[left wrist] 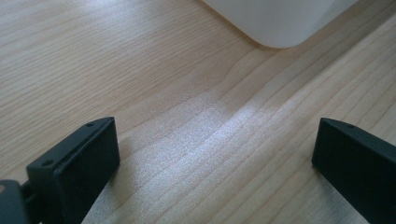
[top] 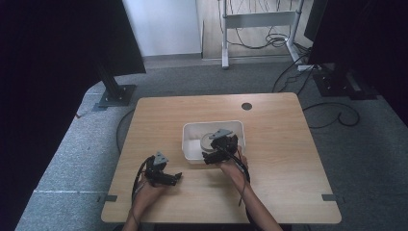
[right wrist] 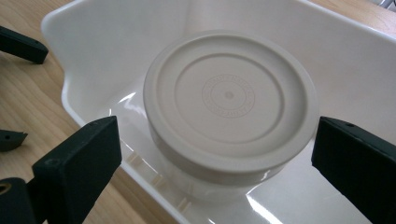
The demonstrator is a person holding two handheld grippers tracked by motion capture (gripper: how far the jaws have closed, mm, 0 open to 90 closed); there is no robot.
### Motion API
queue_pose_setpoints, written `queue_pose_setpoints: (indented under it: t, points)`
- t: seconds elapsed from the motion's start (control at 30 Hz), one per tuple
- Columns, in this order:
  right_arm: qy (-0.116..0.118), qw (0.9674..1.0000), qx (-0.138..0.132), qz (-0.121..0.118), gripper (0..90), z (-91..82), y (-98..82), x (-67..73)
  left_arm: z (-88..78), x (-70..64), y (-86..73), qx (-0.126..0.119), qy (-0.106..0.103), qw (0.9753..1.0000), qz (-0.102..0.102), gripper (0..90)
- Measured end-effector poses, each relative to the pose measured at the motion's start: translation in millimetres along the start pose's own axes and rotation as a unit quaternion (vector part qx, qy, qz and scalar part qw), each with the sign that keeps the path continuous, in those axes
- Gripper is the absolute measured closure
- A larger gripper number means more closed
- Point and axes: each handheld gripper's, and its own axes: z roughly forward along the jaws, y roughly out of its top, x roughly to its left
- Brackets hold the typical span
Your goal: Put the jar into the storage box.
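Right gripper view looks down on a round jar (right wrist: 231, 105) with a smooth cream lid, moulded in concentric rings, a faint embossed circle at its centre, over a clear body. It stands inside a glossy white plastic tub (right wrist: 93, 56) with rounded corners. The right gripper (right wrist: 217, 161) has its matt black jaws spread wide on either side of the lid, not touching it. High view shows the tub (top: 190, 144) mid-table (top: 288, 144), pale wood-grain. The left gripper (top: 163, 174) hangs over bare wood beside it, jaws apart.
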Motion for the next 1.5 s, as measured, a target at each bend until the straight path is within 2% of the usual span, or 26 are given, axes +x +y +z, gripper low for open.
queue_pose_setpoints:
  t: [0.73, 1.5]
  points:
    - [0.005, 0.9995, -0.002, -0.03, 3.0, -25.9, -15.2, 3.0, 0.0, 0.0, 0.0, 0.0, 0.0, 1.0, 0.0, 0.5]
    - [0.008, 0.9994, -0.003, -0.032, 2.3, -53.0, -39.5, -5.1, 0.0, -0.1, 0.0, 0.0, 0.0, 1.0, 0.0, 0.5]
